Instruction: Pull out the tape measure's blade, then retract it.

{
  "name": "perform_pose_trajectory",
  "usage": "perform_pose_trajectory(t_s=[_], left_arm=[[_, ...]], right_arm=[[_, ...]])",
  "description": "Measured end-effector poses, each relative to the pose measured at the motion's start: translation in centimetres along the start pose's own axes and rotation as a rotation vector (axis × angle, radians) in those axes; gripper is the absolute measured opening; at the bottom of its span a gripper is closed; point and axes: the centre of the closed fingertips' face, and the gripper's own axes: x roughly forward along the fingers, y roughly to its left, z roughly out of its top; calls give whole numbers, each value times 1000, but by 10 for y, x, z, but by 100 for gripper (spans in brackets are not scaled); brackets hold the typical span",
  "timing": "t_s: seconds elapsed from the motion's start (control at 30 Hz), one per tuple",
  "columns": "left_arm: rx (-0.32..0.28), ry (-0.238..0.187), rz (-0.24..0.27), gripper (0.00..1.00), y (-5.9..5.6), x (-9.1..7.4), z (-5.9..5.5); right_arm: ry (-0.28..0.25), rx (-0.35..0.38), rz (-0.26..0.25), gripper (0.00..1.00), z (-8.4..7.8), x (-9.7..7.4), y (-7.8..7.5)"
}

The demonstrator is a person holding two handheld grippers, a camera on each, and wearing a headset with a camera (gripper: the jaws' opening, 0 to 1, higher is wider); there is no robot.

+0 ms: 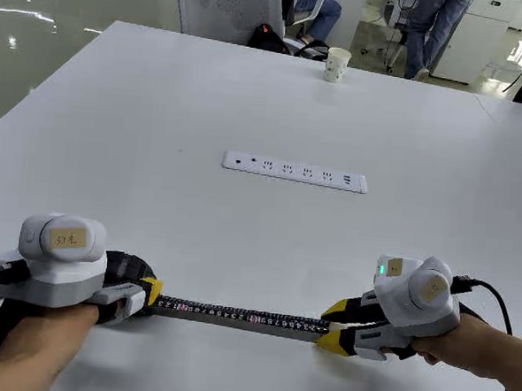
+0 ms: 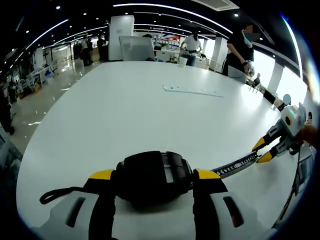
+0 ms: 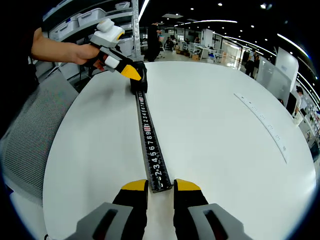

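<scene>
1. White surface, wide, carrying all the things named below.
2. Blade of the tape measure, pulled out along the near part of the surface with the number side up. Stretched in a straight line from the left tool to the right tool. Cannot tell if touching the surface or hanging just over it.
3. White power strip, flat near the middle of the surface, beyond the blade and well apart from it.
4. Left tool, held in the left hand at the near left. Jaws set rather wide, one yellow tip on each side of the black case, pressed against its sides and gripping it.
5. Right tool, held in the right hand at the near right. Jaws almost together, closed on the free end of the blade, one yellow tip against each edge. End of the blade sitting just inside the tips.
6. Black case of the tape measure, low at the surface between the jaws of the left tool. Blade coming out of its side toward the right tool. Thin black strap lying on the surface just beside the left jaw.
7. Paper cup, upright near the far edge of the surface, well apart from both tools.
</scene>
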Motion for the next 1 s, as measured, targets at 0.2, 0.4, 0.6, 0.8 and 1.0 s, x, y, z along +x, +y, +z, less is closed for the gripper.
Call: perform_pose_trajectory(t_s=[0.2,0.4,0.6,0.8,1.0], left_arm=[[-2,5,2,59,0,2,0],[-6,8,6,60,1,2,0],[0,21,9,59,1,2,-1],[21,36,10,59,1,3,-2],[29,44,18,58,2,3,-3]], right_arm=[[3,-11,2,14,-1,2,0],[1,-13,1,12,0,1,1],[4,-39,3,11,0,2,2],[7,-43,3,11,-1,2,2],[10,-48,1,10,-1,2,2]])
